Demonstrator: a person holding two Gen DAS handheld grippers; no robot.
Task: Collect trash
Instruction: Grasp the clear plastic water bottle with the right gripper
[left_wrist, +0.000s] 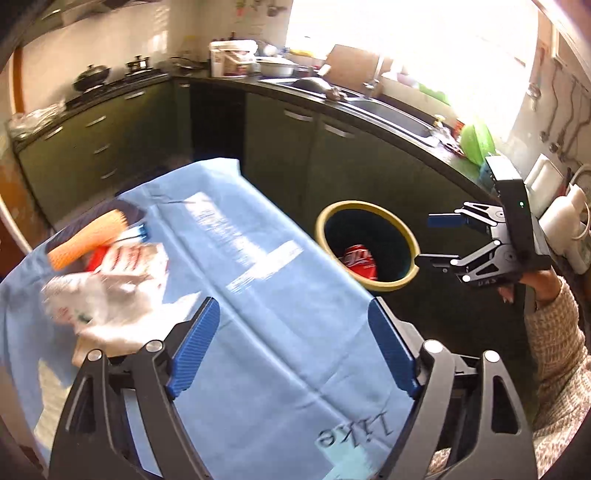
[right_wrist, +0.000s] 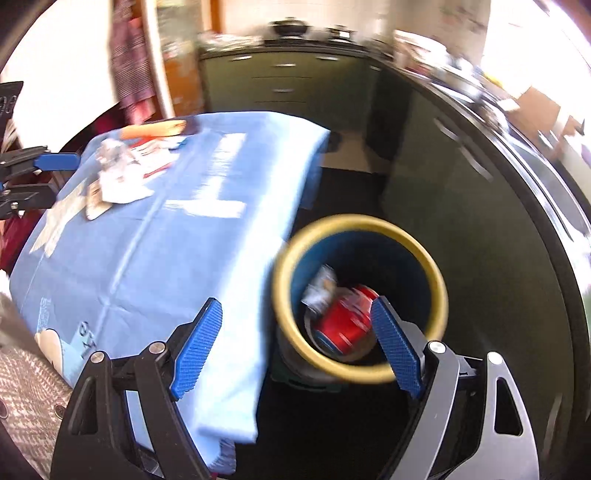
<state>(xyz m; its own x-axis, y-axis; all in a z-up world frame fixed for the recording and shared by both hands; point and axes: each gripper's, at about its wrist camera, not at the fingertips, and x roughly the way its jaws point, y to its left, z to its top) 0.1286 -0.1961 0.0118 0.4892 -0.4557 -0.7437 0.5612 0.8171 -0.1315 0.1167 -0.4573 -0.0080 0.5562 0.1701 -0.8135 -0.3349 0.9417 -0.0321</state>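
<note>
A blue-clothed table (left_wrist: 266, 332) carries a pile of crumpled wrappers (left_wrist: 110, 284) and an orange packet (left_wrist: 86, 238) at its far left. My left gripper (left_wrist: 292, 302) hangs open over the bare cloth, nothing between its fingers. Beside the table, on the floor, stands a yellow-rimmed bin (left_wrist: 322, 221) with a red can (left_wrist: 360, 262) inside. The right gripper (left_wrist: 424, 240) is open beside the bin's rim. In the right wrist view my right gripper (right_wrist: 295, 302) is open above the bin (right_wrist: 437, 284); the red can (right_wrist: 343, 321) and a blurred wrapper (right_wrist: 319, 288) are inside. The left gripper (right_wrist: 62, 176) shows open near the wrappers (right_wrist: 122, 173).
Dark green cabinets (left_wrist: 280, 147) with a black counter run behind and to the right, with a sink (left_wrist: 391, 110) and a stove with a wok (left_wrist: 90, 77). A person's hand and knitted sleeve (left_wrist: 554, 332) hold the right gripper. Dark floor surrounds the bin.
</note>
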